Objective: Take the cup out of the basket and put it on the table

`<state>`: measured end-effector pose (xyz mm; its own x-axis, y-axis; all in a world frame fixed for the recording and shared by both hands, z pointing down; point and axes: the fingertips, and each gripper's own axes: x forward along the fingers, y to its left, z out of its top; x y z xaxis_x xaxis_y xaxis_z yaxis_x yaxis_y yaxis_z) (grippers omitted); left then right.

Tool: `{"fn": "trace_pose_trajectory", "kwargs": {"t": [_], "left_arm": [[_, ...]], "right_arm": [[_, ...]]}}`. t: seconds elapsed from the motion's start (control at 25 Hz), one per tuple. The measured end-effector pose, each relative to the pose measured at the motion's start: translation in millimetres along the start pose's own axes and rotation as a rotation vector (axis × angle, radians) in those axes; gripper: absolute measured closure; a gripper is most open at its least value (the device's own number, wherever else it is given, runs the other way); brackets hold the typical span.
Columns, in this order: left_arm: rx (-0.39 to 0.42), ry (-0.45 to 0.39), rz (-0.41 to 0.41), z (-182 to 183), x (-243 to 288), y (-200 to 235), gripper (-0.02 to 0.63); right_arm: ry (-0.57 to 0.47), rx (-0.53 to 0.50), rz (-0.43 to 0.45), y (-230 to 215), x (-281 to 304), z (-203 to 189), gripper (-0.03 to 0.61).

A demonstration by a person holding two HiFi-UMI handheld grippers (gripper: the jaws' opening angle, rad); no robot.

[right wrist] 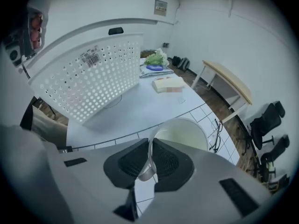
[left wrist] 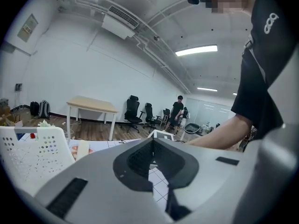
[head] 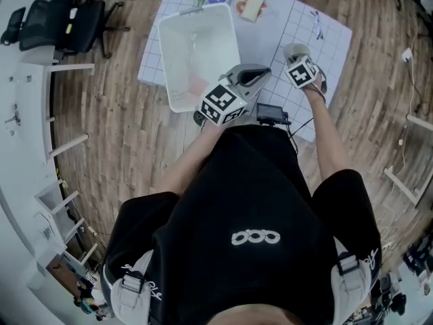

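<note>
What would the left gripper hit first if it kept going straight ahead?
Probably the right gripper, which holds the cup: its marker cube shows just beyond the left gripper's closed tips. Depth is unclear.

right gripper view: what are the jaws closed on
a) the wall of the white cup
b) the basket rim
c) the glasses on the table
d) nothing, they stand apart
A: in the right gripper view the right gripper has its jaws pinched on the thin wall of the white cup, while the perforated basket stands apart to the side.
</note>
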<state>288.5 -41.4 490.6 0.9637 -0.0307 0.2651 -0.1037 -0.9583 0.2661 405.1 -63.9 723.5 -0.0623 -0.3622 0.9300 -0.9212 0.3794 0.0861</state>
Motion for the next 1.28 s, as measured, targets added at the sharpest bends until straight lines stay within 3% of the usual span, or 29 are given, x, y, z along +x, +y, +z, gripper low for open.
{"fn": "trace_pose_trajectory", "kwargs": {"t": [0.28,0.56,0.84,0.96,1.16,1.28], "left_arm": [[-0.034,0.0,0.068,-3,4,12,0.604],[-0.052,-0.013,0.111,-4,-1,23,0.604],[-0.053,-0.023,0.117,-2,1,25,0.604],[-0.049,-0.022,0.109,-1,0,22,0.604],[-0.04,-0.024,0.096,-1,-4,18,0.604],[-0.036,-0.033,0.091,0,-12,17,0.605]], "right_arm": [[0.106,-0.127,-0.008,-12,28,4,0.537],[0.156,-0.159,-0.008,-16,34,9,0.537],[0.155,-0.154,0.055,-5,39,17,0.536],[0.183,-0.16,-0.017,-16,24,12,0.536],[0.106,-0.105,-0.039,-19,1,18,0.536],[-0.016,-0.049,-0.038,-12,-21,32,0.536]]}}
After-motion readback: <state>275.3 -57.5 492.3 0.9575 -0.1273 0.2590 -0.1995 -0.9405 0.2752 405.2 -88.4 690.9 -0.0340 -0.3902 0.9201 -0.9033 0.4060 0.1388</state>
